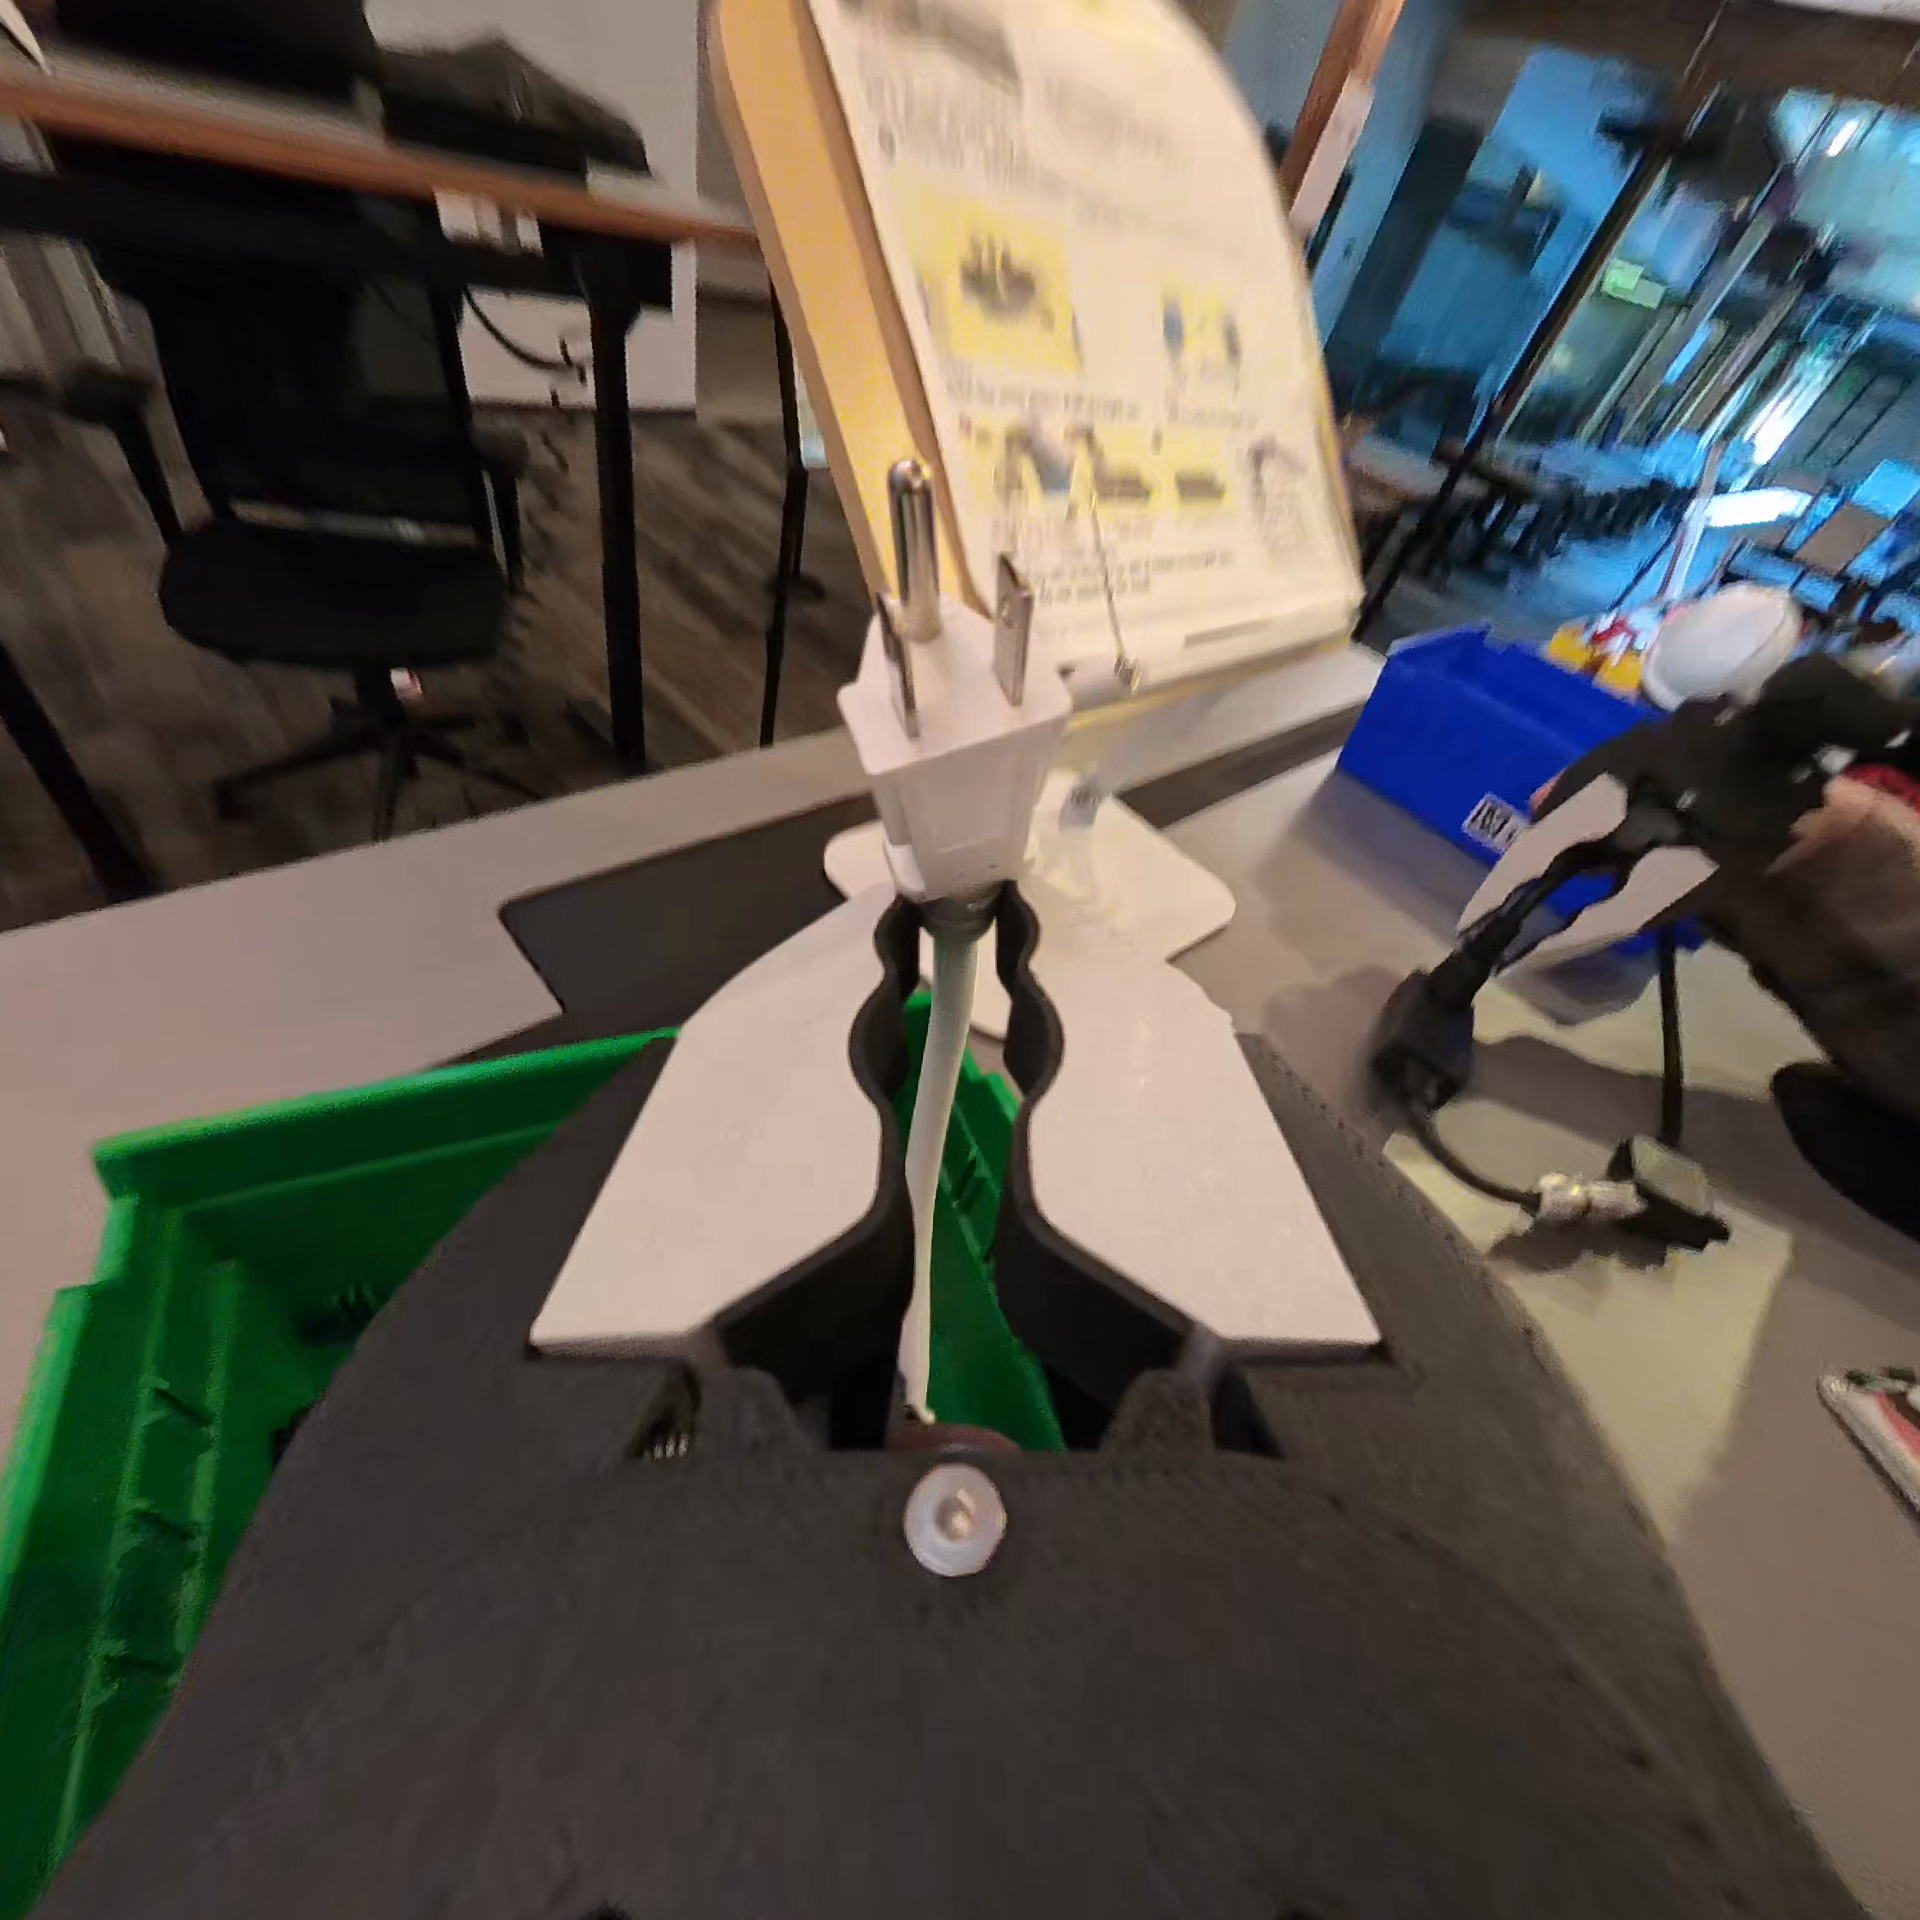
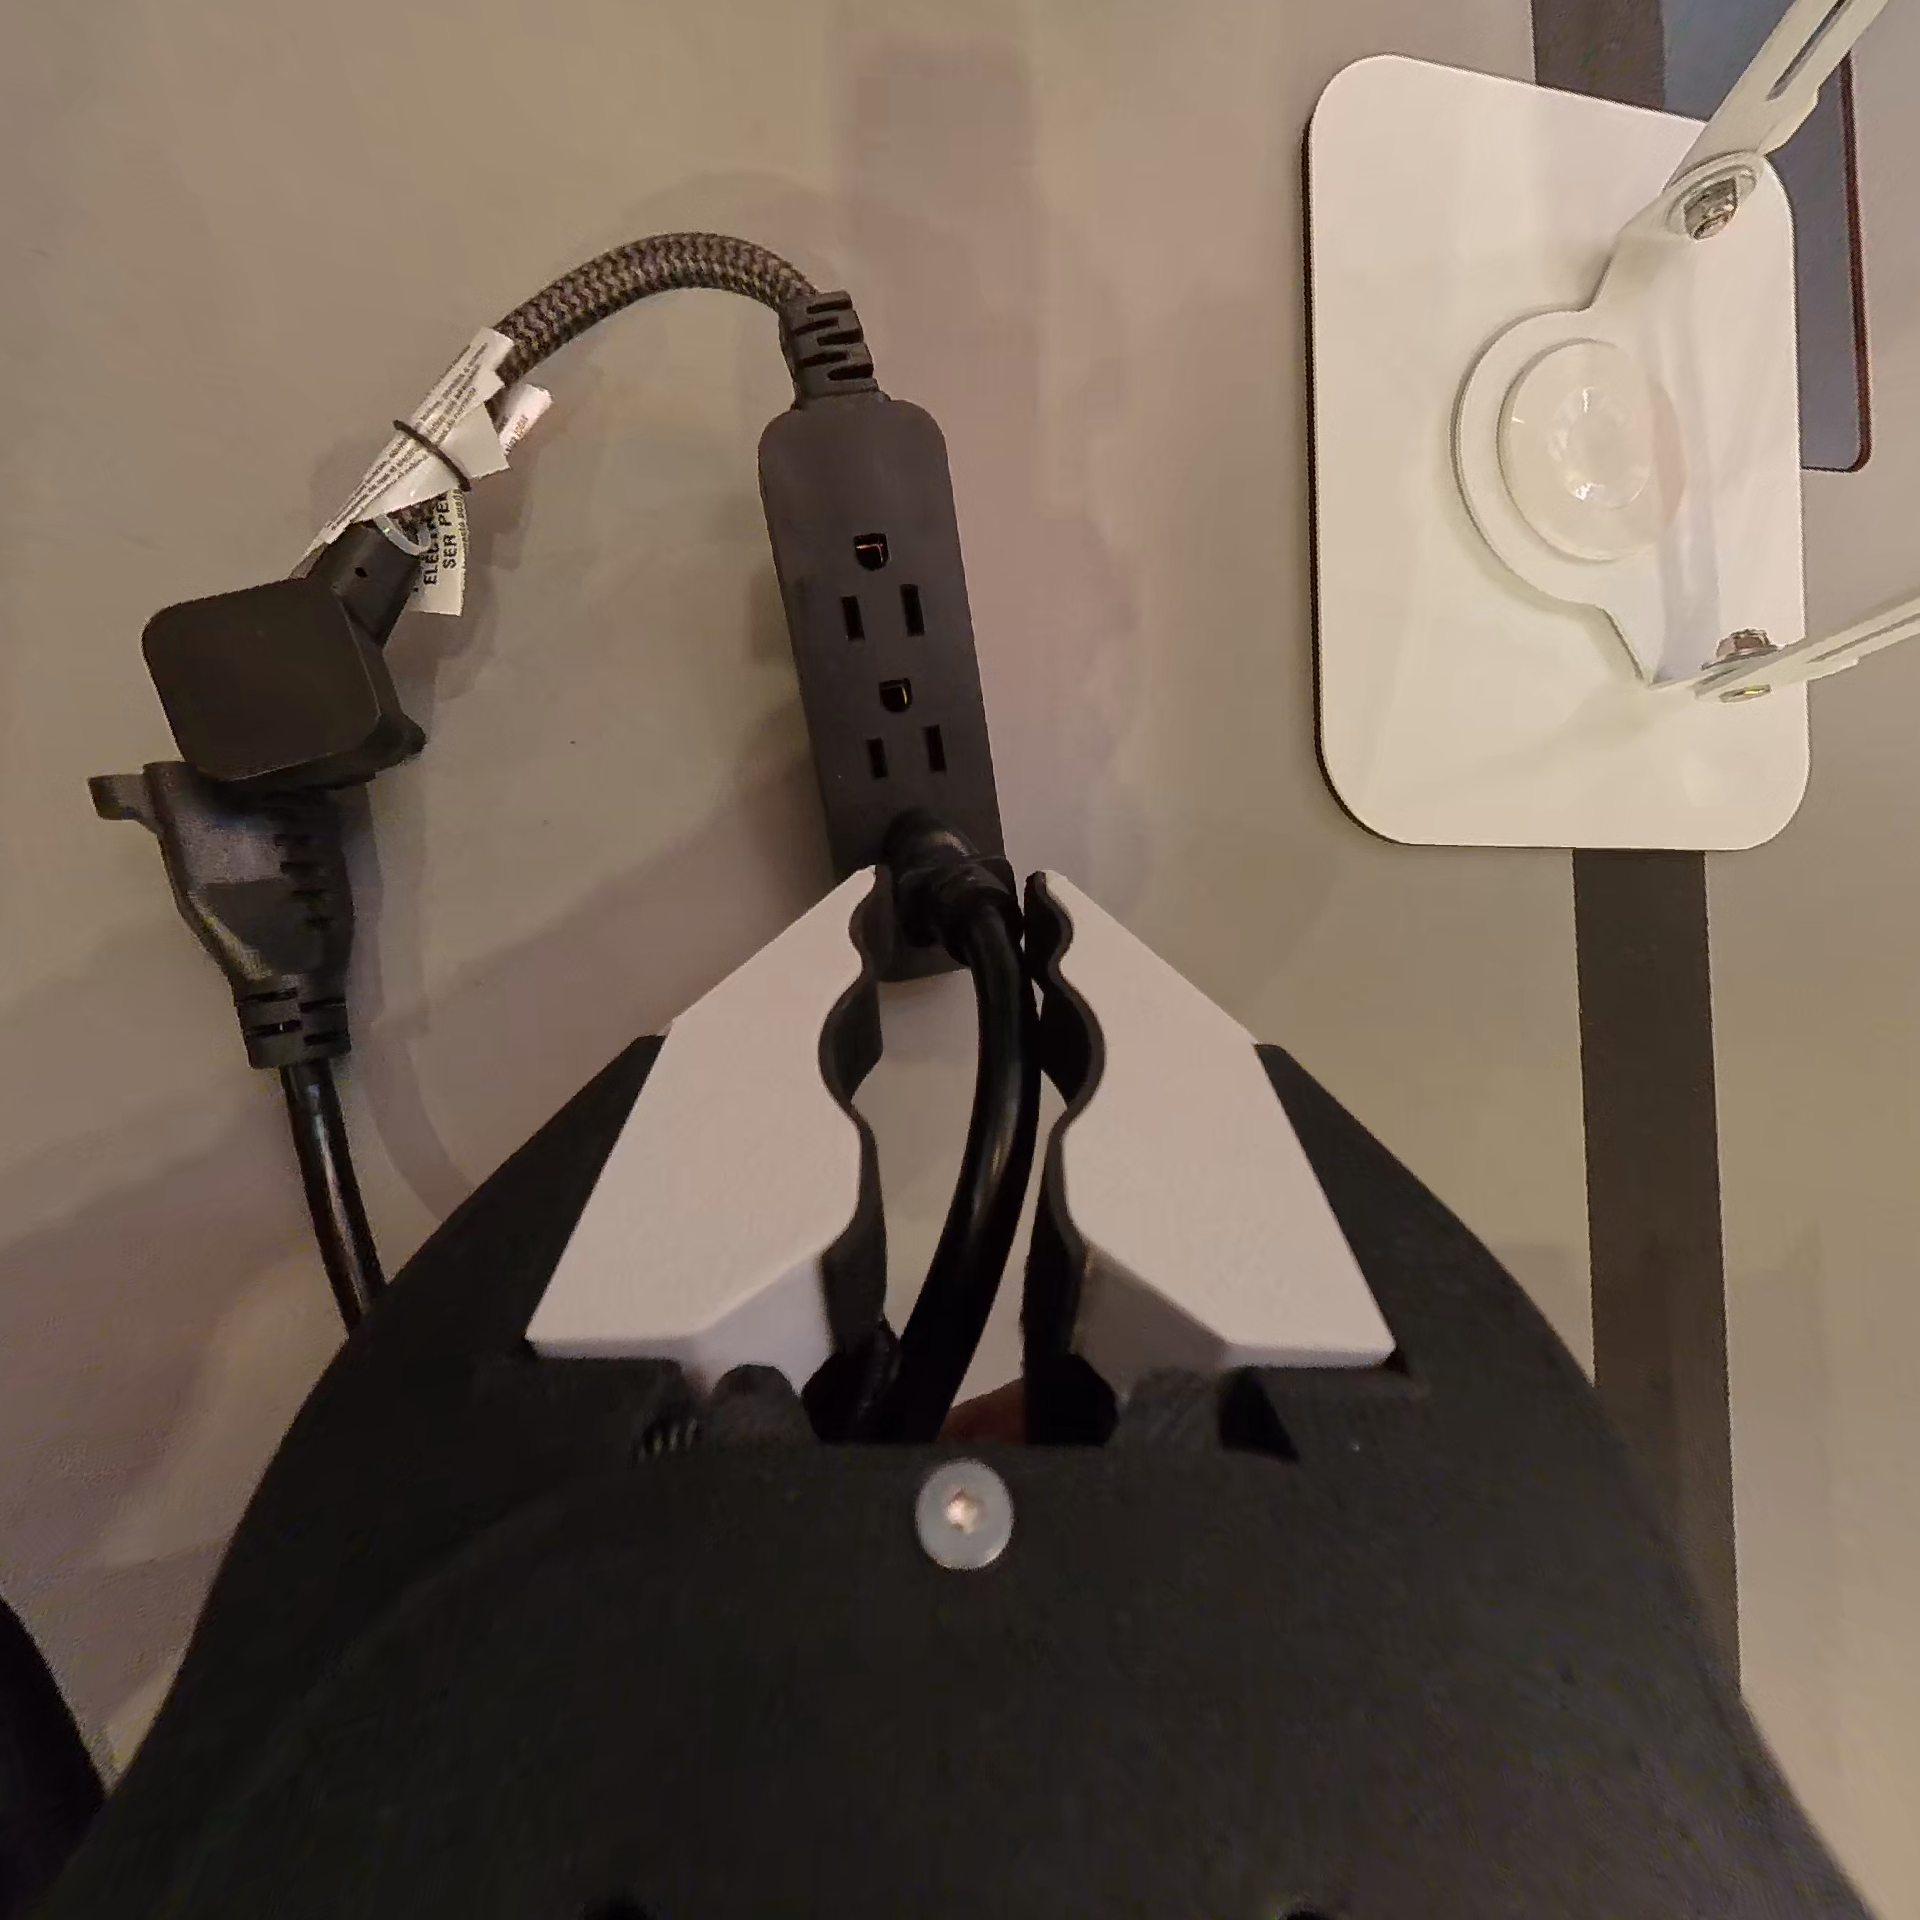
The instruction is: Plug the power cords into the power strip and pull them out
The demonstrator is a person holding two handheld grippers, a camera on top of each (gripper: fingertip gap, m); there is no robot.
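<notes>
white plug held up, black plug at the strip

closest in the left wrist view, the left gripper (image 1: 956,914) has its jaws drawn narrow around the neck of a white plug (image 1: 961,774), just where the white cord (image 1: 935,1101) leaves it. the cord runs back between the two fingers toward the gripper body. the plug stands above the fingertips with its three metal prongs pointing up and away, clear of the table. under the gripper sits a green bin (image 1: 208,1299), and past the plug a white stand (image 1: 1132,883) carries a blurred instruction sheet (image 1: 1081,343). farther right on the grey table (image 1: 260,966) the right gripper (image 1: 1558,883) shows beside a blue bin (image 1: 1455,727).

in the right wrist view, the right gripper (image 2: 951,894) looks straight down at the table (image 2: 623,156). its jaws are closed narrowly on a black plug (image 2: 930,857), whose black cord (image 2: 997,1091) loops back between the fingers. the plug sits at the nearest outlet of the black power strip (image 2: 873,582); how far it is seated cannot be told, as the fingertips cover that end. two outlets beyond it are free. the strip's braided cord (image 2: 644,281) curves left to its own flat plug (image 2: 260,686), which lies on another black plug (image 2: 249,873) resting on the table. the white stand base (image 2: 1434,727) is well to the right.
</notes>
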